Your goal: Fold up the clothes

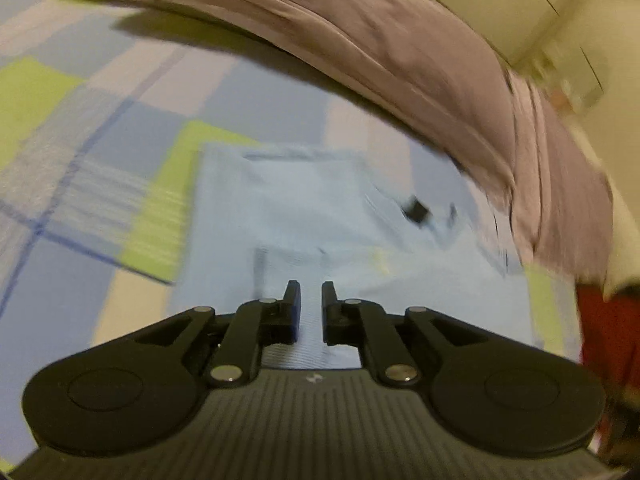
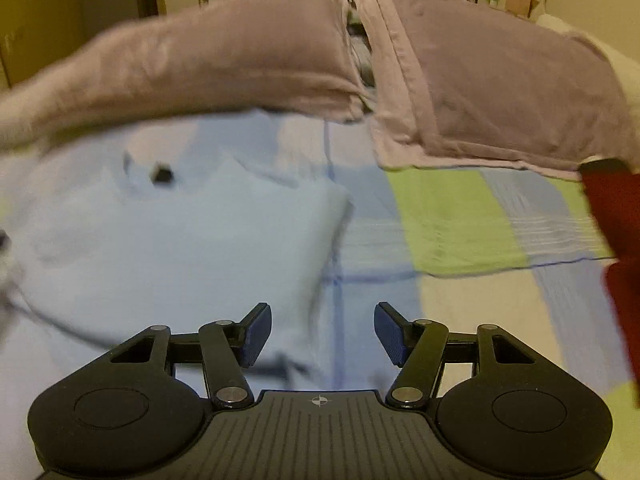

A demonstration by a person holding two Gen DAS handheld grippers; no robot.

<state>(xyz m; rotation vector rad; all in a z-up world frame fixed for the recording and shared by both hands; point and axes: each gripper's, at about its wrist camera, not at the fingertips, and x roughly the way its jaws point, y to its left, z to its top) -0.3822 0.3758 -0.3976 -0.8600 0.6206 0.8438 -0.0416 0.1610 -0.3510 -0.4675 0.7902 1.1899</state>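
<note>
Bed with checked sheet (image 2: 460, 220): blue shirt (image 2: 180, 240) lies ahead-left of the released right fingers (image 2: 322, 334), directly under the clenched left fingers (image 1: 311, 308), which pinch no cloth.

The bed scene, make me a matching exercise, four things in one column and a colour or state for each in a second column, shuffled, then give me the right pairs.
Column one:
1. shirt
2. pillows
3. left gripper
4. right gripper

Column two:
A. open, nothing between its pads
B. mauve, along the far edge of the bed
C. light blue, lying flat on the checked bedsheet
D. shut, above the light blue cloth

Pairs: 1-C, 2-B, 3-D, 4-A
</note>
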